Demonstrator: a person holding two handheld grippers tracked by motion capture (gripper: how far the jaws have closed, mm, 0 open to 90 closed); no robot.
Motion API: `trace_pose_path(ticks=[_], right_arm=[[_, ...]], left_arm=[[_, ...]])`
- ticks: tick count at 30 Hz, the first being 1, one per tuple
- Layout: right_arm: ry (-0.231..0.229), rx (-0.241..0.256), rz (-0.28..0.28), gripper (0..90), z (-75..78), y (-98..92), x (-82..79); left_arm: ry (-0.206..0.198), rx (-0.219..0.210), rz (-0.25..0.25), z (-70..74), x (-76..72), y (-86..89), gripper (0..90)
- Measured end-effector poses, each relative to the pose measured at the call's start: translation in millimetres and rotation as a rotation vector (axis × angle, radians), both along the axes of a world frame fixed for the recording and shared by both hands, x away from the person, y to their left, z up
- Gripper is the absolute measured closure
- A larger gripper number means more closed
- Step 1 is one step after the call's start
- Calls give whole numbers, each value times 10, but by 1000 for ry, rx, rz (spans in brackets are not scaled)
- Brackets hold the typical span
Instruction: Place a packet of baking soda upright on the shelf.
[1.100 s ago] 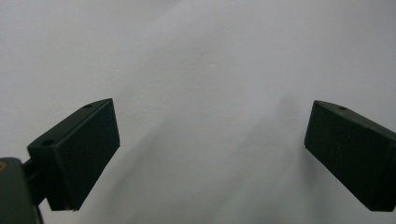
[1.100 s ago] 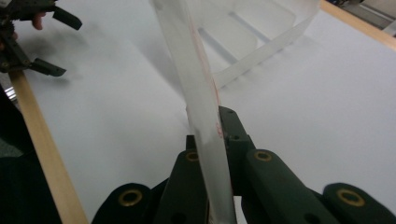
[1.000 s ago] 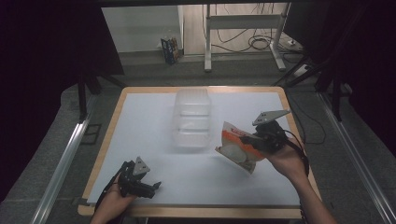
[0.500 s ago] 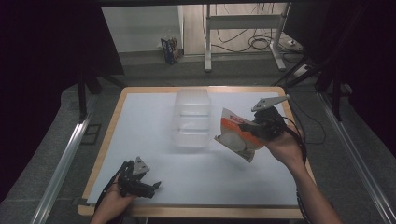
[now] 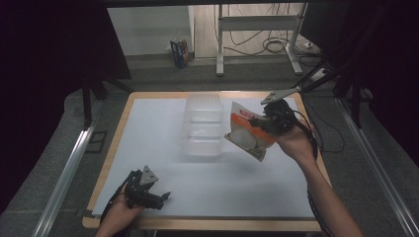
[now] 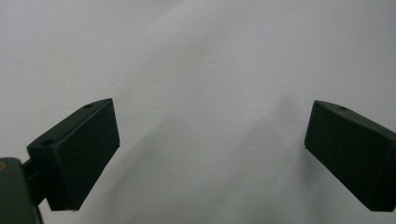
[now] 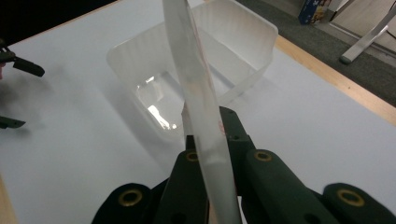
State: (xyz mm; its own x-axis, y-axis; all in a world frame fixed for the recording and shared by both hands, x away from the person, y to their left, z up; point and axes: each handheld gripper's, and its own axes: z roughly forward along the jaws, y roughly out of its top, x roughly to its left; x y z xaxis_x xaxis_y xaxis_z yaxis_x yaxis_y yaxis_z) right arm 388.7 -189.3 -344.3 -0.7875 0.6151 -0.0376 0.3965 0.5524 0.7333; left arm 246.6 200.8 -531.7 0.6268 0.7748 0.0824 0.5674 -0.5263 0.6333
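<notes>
Across the white table (image 5: 163, 123) with its wooden rim, a clear plastic bin (image 5: 203, 126) stands at the middle, toward the far edge, empty as far as the right gripper view shows. Compared with a second ago the bin has not shifted.

Next in size is the snack bag (image 5: 248, 137), white and orange with a red label, held in the air just right of the bin and tilted, its lower corner pointing down toward the table. A second ago it hung lower and farther right, nearer the table's right edge; now it has risen and come leftward, close beside the bin's right wall. In the right gripper view the bag (image 7: 198, 93) is seen edge-on, rising in front of the bin (image 7: 219, 51).

Clamped on the bag's right edge, the right gripper (image 5: 264, 123) has its jaws closed narrow on it.

Near the front left corner, the left gripper (image 5: 163, 197) rests low on the table with its jaws spread wide and nothing between them, placed as before.
</notes>
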Motion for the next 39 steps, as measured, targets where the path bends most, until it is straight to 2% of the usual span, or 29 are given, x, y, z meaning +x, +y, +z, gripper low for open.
trace_pose_path(ticks=[12,22,35,39], right_arm=[[-14,8,-4,887,81,198,257],[-21,-5,-1,887,104,381,473],[-20,-14,5,887,63,576,766],[-23,-7,25,887,14,672,890]], left_arm=[[0,-4,-1,2,-1,5,32],[0,-6,-1,2,-2,8,32],[1,-9,-1,4,-4,11,32],[1,-13,1,4,-4,15,32]])
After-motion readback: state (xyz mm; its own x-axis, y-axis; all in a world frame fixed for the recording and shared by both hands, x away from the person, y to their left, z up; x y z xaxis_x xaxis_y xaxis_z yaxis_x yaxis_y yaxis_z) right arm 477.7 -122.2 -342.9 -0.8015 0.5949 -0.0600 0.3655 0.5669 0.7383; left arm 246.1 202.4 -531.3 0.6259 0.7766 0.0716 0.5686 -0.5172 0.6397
